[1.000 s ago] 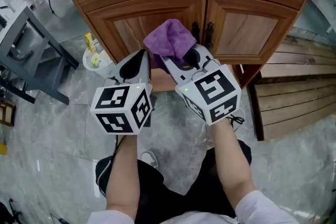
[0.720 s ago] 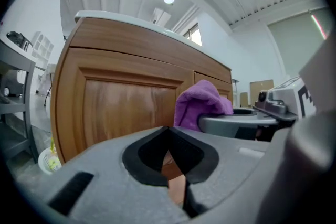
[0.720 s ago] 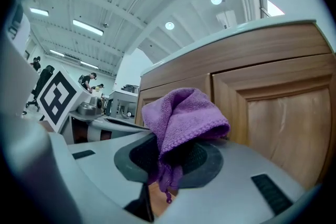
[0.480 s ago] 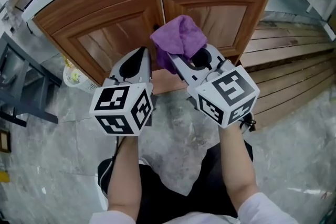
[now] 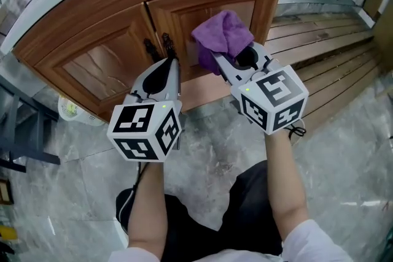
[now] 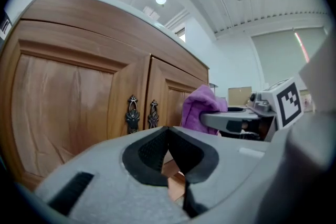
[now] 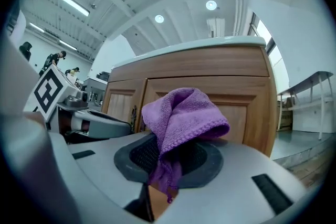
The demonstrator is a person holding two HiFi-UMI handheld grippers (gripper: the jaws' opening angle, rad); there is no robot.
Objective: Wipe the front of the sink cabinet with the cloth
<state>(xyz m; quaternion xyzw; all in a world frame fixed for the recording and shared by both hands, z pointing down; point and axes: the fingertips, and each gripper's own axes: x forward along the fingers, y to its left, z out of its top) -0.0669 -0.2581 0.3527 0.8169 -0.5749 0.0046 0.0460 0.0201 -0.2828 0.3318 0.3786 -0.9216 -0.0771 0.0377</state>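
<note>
Your right tongs (image 5: 216,62) are clenched on the purple cloth (image 5: 225,34). Most of it is bunched up above the tips in a loose fold, w/ a short tail hanging down between the jaws in the right gripper view. The cloth is up in front of the right door (image 5: 261,9) of the cabinet (image 5: 104,67), just right of the two dark handles (image 5: 156,46). Can't tell from any view if it's actually pressed on the wood or just off it.

Your left tongs (image 5: 172,62) are closed w/ nothing in them, pads together at the tips. They hang low in front of the doors, just below the handles and beside the right tongs.

Handling, as I judge it:
- The cloth looks like soft terry. It's prob. very light and floppy, w/ no stiffness of its own.
- It should drag on the wood rather than slide, so it can roll or pull out of a shallow pinch.
- The grip is on the lower gathered part, which seems the right place. The fat fold up top is your wiping pad.
- Press that fold flat to the panel, not the hard tips, or you may scrape the finish.
- Watch the handles, since loose loops could snag there.
</note>
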